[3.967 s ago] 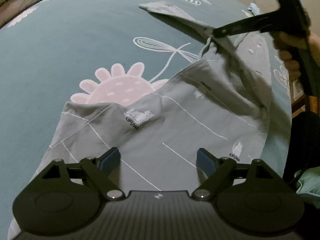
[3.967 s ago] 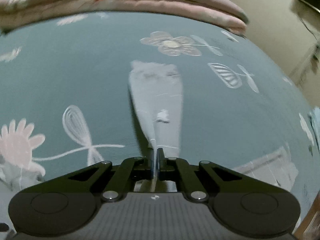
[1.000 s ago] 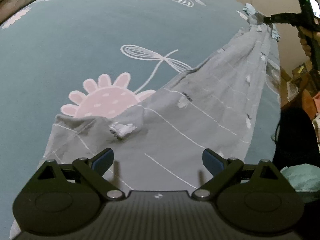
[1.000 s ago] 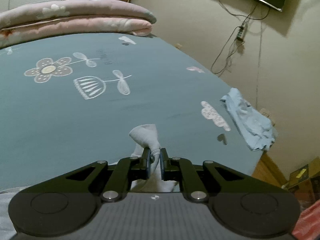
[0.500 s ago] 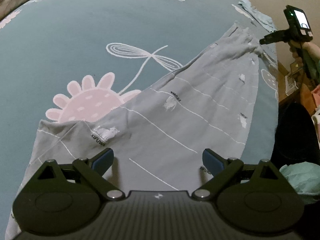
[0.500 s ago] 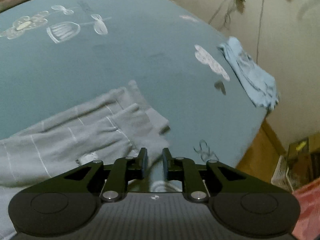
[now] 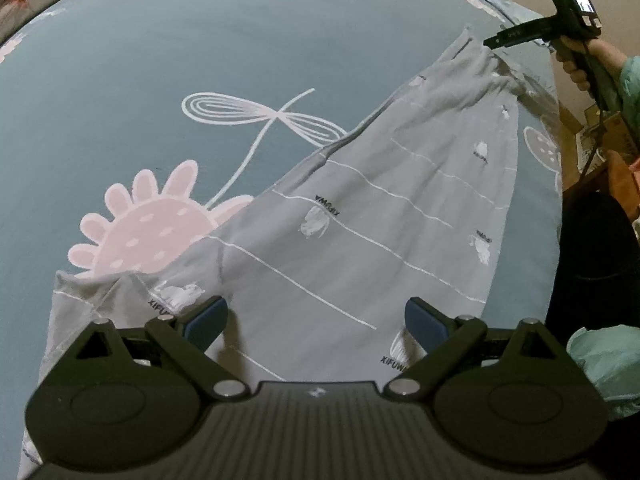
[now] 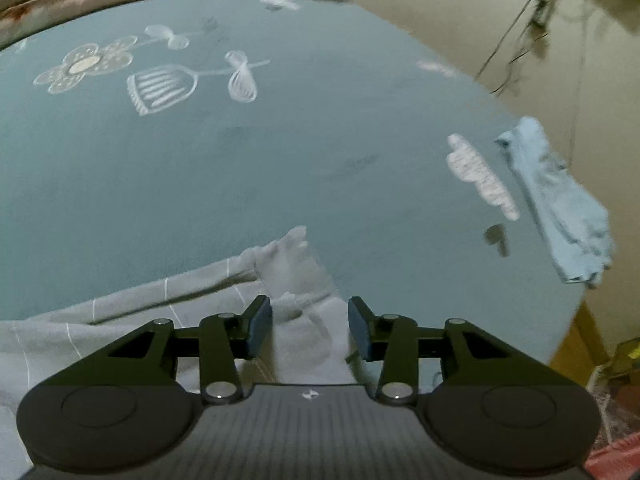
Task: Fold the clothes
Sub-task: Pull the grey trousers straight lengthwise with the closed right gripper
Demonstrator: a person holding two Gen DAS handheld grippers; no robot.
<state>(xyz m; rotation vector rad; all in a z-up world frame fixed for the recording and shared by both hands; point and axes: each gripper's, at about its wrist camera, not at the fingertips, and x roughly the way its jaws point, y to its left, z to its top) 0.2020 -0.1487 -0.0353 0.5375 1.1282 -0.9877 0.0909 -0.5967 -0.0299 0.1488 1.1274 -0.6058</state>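
Grey trousers [image 7: 384,208] lie flat on the bed [image 7: 120,92], ready for folding. Right hand-held gripper [image 8: 310,326] opening above the cuff, gripping nothing; left hand-held gripper [image 7: 316,318] wide, empty, over the waist.

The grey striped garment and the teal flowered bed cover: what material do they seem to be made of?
Grey striped garment: apparently soft knit cotton, matte; it creases and lies limp. Teal flowered bed cover: probably smooth woven fabric, matte, printed pattern; exact fibre unclear.

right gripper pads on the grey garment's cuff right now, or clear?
Apart. In the right wrist view the right gripper has its jaws opening, and the grey garment lies flat on the bed between them with gaps at both pads.
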